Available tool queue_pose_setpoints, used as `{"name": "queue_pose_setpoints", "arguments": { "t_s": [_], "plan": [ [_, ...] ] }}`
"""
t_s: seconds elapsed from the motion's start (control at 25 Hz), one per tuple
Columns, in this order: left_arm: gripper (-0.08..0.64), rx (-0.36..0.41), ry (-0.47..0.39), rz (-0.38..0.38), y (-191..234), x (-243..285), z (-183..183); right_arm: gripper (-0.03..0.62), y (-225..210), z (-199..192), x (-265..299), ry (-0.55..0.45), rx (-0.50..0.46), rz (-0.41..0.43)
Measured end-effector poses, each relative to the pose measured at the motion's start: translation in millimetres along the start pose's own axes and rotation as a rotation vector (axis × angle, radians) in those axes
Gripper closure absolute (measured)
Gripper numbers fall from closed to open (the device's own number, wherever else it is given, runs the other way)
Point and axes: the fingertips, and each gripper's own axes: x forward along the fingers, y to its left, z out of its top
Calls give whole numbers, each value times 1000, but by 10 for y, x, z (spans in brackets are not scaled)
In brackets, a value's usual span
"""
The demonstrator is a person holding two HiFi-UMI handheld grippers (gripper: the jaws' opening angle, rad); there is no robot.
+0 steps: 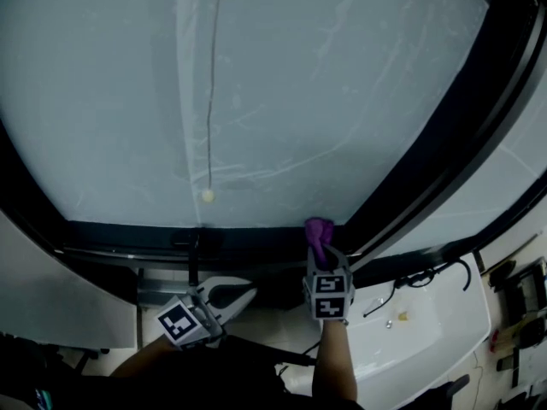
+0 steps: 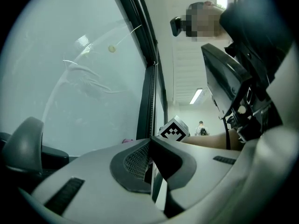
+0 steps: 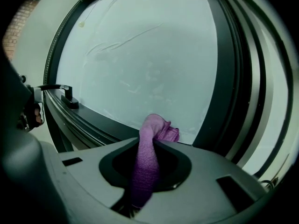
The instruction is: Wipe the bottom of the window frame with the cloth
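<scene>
So, your arms: both forearms reach forward and up from the bottom of the head view. The right forearm [image 1: 335, 367] is bare and runs nearly straight. The left forearm [image 1: 141, 361] angles in from the left.
Left gripper: your left gripper [image 1: 249, 292] sits low, below the frame and just left of the right one. Its jaws are brought together at the tips with nothing between them, and they point along the window.
Right gripper: your right gripper [image 1: 320, 256] is raised to the frame, clamped on the cloth [image 3: 148, 160]. The purple strip runs up between the jaws.
Cloth: its free end is bunched against the bottom rail [image 1: 154, 231] where rail meets glass. It lies just beside the dark upright [image 3: 224, 87].
Frame: the rail is dark and runs the width of the window. A black handle [image 3: 65, 94] stands on it, well to the left of the cloth.
Glass: the pane [image 1: 273, 84] is pale and streaked. A thin cord [image 1: 211, 75] hangs down it to a small bead.
Room: to the lower right lies a white surface [image 1: 427, 331] with a black cable [image 1: 426, 277] on it.
</scene>
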Motion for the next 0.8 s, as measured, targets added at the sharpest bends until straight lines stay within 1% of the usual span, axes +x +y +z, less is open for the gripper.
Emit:
{"name": "queue_pose_setpoints", "arguments": {
  "t_s": [0.24,0.4,0.6,0.68,0.8],
  "plan": [
    [560,6,-6,-29,-54,-131,165,528,319,66,-6,3,-11,35],
    [560,9,1,-41,-80,-305,252,528,466,99,6,13,-26,32],
    [560,19,0,-111,-230,-409,354,528,570,117,27,45,-64,20],
    [560,-8,-18,-120,-228,-448,406,526,608,138,37,48,-62,25],
    [560,-74,-72,-110,-138,-538,500,526,687,163,52,46,-64,36]
  ]
}}
